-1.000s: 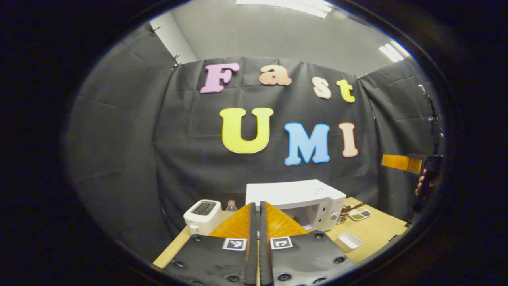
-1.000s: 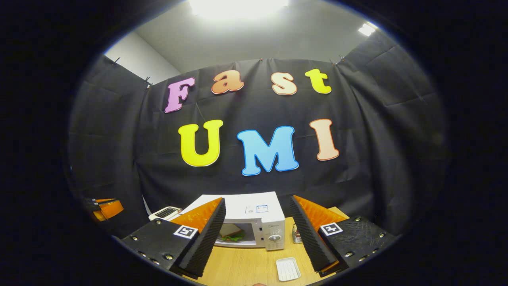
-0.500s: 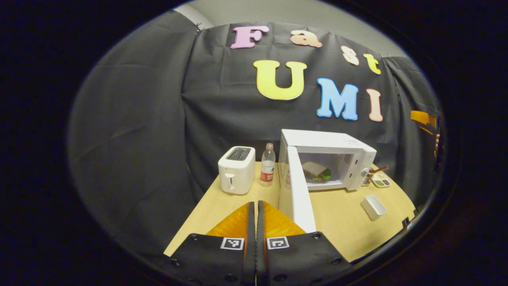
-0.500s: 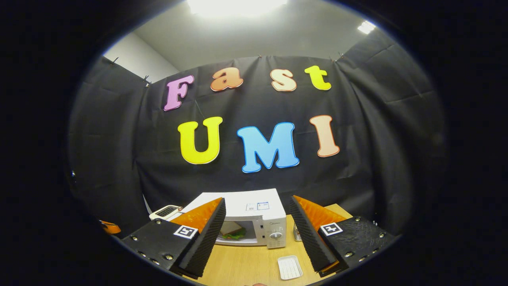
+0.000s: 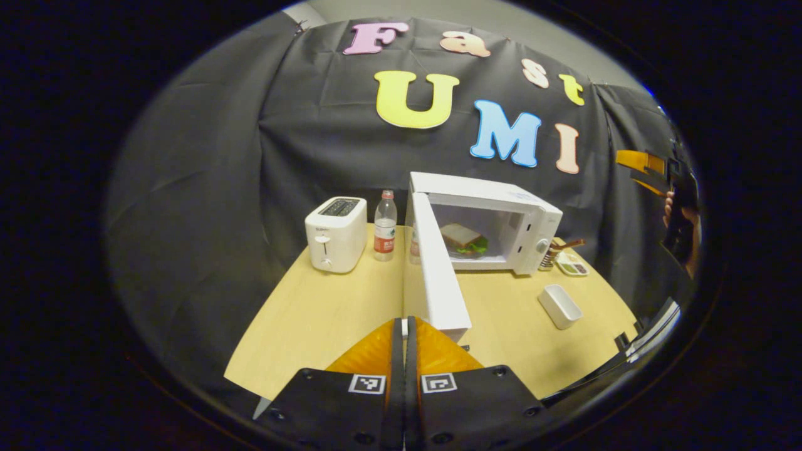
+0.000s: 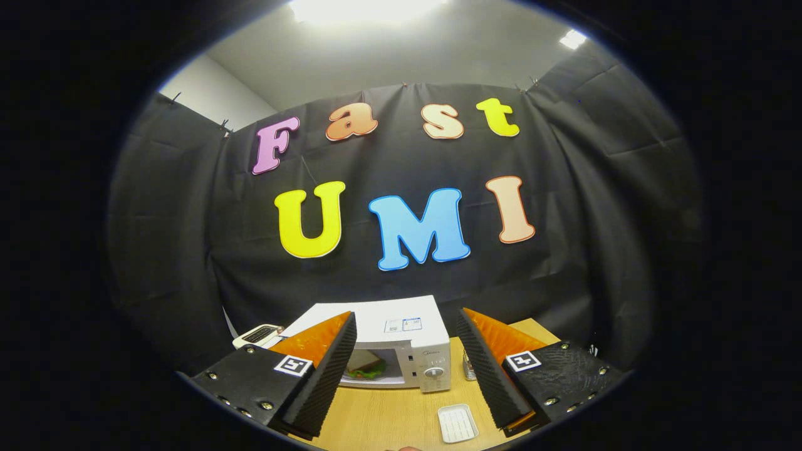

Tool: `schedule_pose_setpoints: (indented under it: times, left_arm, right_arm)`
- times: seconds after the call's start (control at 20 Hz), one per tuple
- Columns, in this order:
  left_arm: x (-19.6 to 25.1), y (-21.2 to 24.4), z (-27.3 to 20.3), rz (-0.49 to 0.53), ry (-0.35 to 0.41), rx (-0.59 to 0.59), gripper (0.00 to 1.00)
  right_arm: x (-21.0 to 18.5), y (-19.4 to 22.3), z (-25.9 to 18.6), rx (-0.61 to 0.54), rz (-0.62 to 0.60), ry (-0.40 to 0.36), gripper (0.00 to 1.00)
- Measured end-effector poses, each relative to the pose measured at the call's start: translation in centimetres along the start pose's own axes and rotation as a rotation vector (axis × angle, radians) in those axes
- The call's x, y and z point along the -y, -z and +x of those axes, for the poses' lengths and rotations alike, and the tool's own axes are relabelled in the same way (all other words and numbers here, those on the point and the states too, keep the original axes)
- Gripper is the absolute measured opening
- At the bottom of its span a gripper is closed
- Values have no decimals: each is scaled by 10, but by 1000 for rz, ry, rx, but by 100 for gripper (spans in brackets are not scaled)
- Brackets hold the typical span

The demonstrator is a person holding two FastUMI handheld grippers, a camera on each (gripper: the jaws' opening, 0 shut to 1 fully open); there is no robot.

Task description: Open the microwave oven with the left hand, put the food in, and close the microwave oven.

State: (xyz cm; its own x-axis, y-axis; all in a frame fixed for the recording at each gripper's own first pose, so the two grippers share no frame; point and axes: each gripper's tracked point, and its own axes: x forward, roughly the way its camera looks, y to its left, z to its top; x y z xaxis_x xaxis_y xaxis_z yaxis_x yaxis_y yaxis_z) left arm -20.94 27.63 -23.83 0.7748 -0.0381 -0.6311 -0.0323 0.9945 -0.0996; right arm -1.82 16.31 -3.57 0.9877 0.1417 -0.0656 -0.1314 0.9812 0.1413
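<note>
Left hand-held gripper (image 5: pixel 404 326) closed near open microwave door (image 5: pixel 438 275); right hand-held gripper (image 6: pixel 406 351) held open, raised.

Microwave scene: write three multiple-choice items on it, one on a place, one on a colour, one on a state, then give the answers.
1. Where is the sandwich?
A. on the toaster
B. inside the microwave
C. in the white tray

2. What colour is the toaster?
A. white
B. red
C. black

3. How does the microwave door stand?
A. shut
B. removed
C. swung open

Answers:
1 B, it lies in the open cavity.
2 A, its body is white beside the bottle.
3 C, the door juts out toward the left gripper, whose fingers are together.
</note>
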Motion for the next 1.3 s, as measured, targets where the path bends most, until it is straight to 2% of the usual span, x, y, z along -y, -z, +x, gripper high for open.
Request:
schedule_pose_setpoints:
  times: [0.15, 0.2, 0.25, 0.3, 0.5, 1.0, 1.2, 1.3]
  left_arm:
    - [35, -1, 7, -23, 80, -5, 7]
    - [46, -2, 9, -20, 103, -6, 10]
    - [57, -1, 14, -12, 123, -10, 7]
    - [67, -1, 19, -3, 137, -17, 5]
    - [106, -4, 35, 10, 189, -28, 9]
    - [179, -24, 87, -19, 256, -36, 7]
    - [204, -29, 103, -1, 288, -46, 9]
    - [216, -33, 113, 7, 299, -44, 7]
  right_arm:
    - [11, 0, 1, 3, -7, 8, 96]
    - [16, -1, 1, 2, -11, 14, 96]
    - [21, -1, 1, 3, -14, 20, 96]
    - [27, -1, 1, 2, -19, 28, 96]
    - [45, -3, 5, 5, -23, 41, 96]
    - [84, -3, 24, -9, -16, 54, 96]
    - [89, -1, 28, -23, -16, 16, 96]
    - [92, -1, 29, -28, -16, 7, 96]
